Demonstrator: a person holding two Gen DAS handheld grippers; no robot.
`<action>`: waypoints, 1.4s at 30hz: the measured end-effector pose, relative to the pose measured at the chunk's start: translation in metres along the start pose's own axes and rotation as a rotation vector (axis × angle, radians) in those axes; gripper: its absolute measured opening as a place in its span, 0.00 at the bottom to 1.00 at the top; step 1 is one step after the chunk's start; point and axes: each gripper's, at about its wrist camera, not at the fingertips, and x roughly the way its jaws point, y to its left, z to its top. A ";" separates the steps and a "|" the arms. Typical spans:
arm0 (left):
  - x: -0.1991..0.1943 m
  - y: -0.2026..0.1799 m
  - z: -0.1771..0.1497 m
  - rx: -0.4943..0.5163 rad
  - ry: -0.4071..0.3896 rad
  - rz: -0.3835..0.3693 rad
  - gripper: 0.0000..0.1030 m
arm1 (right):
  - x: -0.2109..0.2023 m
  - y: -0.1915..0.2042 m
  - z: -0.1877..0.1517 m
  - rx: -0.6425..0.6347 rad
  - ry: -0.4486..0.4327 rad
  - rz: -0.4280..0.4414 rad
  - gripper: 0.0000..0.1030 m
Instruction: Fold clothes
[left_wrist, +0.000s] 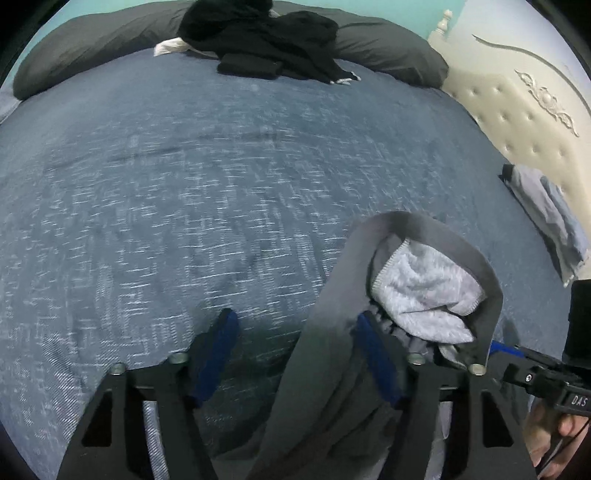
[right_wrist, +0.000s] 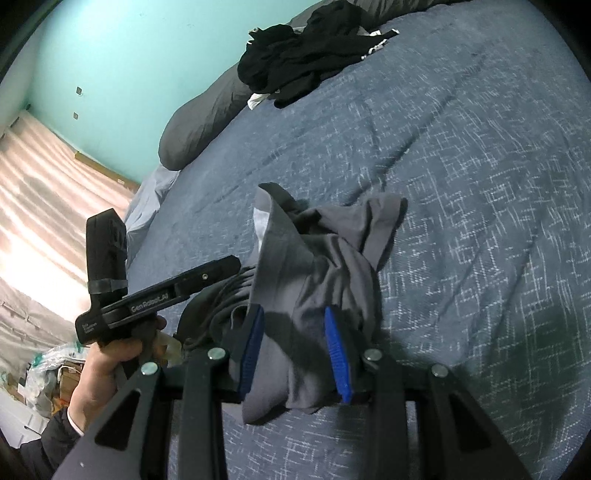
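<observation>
**Holding a grey garment up over the bed, both claws in the fabric**

Your right claw (right_wrist: 295, 350) has a bunched fold of the grey garment (right_wrist: 317, 258) sitting between its blue pads (right_wrist: 338, 354). The gap looks about half open with cloth filling it, so I honestly can't tell whether it's pinching or just cradling it. The rest of the garment mounds up ahead of the fingers over the blue bedspread (right_wrist: 461, 184).

Your left claw (left_wrist: 295, 354) is spread wide. The garment (left_wrist: 424, 288) drapes over its right-hand finger (left_wrist: 373, 350) only, pale fleecy inside showing (looks like a hood or cuff turned out), while the left-hand finger stands bare over the bedspread (left_wrist: 184, 166). Nothing is clamped there.

In the right wrist view your left hand (right_wrist: 110, 354) grips the other handle at the lower left.

Further back, a pile of black clothes (left_wrist: 258, 37) lies against the dark grey pillow (left_wrist: 92, 48) at the far side of the bed. A folded stack (left_wrist: 546, 214) rests beside the cream tufted headboard (left_wrist: 517, 110).
</observation>
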 end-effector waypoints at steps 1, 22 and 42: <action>0.002 -0.001 0.000 0.006 0.002 -0.001 0.60 | -0.001 -0.001 0.000 0.002 -0.001 0.000 0.34; 0.005 -0.026 0.000 0.137 -0.013 0.011 0.04 | -0.010 -0.007 0.001 0.019 -0.018 0.008 0.34; -0.080 0.038 0.010 -0.013 -0.207 0.114 0.03 | -0.009 0.015 0.003 -0.031 -0.001 0.024 0.39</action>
